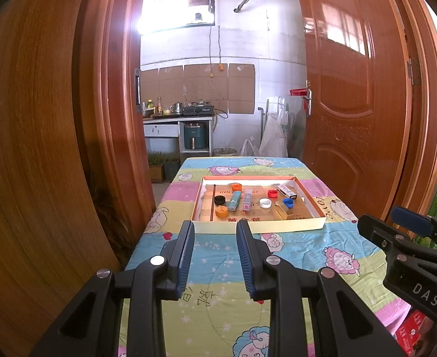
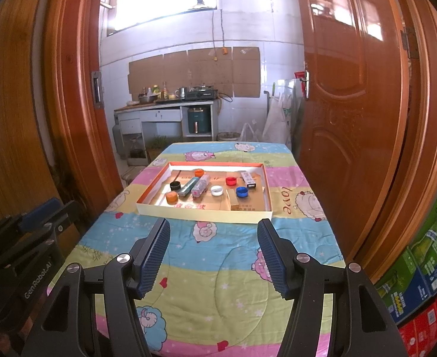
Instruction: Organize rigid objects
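A shallow box tray [image 1: 258, 226] [image 2: 200, 215] with an orange inner rim lies mid-table. Inside are several bottle caps: black [image 1: 219, 200] [image 2: 175, 185], two orange [image 1: 221, 211] [image 2: 171, 197], white [image 1: 265, 203] [image 2: 217, 190], red [image 1: 272, 193] [image 2: 231, 181] and blue [image 1: 288, 202] [image 2: 242, 192]. There are also a teal tube [image 1: 234, 201] [image 2: 188, 186], a pink-capped tube [image 1: 247, 199] [image 2: 200, 186] and a small white box [image 1: 287, 191] [image 2: 248, 179]. My left gripper [image 1: 215, 224] is open and empty, short of the tray's near wall. My right gripper [image 2: 214, 223] is open wider and empty, also short of the tray.
The table wears a bright cartoon-sheep quilt [image 1: 218, 282] [image 2: 212, 267]. Wooden doors [image 1: 358, 104] [image 2: 352, 104] flank it closely on both sides. Stacked coloured cartons [image 2: 426, 267] stand at the right. A kitchen counter [image 2: 165, 107] is beyond the table.
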Available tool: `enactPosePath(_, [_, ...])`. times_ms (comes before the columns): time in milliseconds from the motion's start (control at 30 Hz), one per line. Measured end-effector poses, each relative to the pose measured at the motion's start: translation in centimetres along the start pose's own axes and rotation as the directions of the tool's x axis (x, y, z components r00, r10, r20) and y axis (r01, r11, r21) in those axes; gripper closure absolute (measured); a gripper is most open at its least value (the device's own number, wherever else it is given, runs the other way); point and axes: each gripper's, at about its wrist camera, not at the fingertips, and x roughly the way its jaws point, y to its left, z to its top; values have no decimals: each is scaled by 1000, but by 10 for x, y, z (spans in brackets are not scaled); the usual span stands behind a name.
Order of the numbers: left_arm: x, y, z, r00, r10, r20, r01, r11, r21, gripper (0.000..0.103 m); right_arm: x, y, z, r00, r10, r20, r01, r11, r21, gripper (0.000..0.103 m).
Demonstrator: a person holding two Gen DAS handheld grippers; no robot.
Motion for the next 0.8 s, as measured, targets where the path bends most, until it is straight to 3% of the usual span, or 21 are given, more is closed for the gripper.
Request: enactPosePath(800, [0, 0, 1, 1000, 0, 0, 0, 1000, -1, 74, -1, 2, 1, 1000, 4, 1, -4, 1000, 0, 40])
